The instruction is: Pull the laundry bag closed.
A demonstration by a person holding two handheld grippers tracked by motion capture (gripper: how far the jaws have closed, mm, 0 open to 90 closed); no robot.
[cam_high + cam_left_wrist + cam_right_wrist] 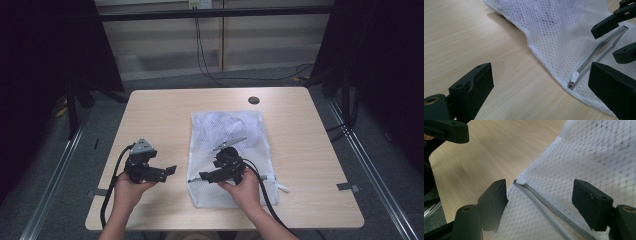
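A white see-through mesh laundry bag [227, 150] lay flat in the middle of the pale wooden table [300, 150]. Its grey zipper [544, 207] ran along the near edge, with the little white zipper tab [574, 76] at the corner. The right gripper [207, 176] hung over that zipper, jaws apart, not pinching anything. The left gripper [167, 172] waited just beside the bag's edge, jaws wide apart too.

Each bare hand carries a matte black two-jaw gripper: the left gripper [169, 171] is topped by a grey three-cornered plate, as is the right gripper [204, 175]. Their blocky rectangular jaws show round screw holes and brass-coloured pivots. A thick black cable trails from each.
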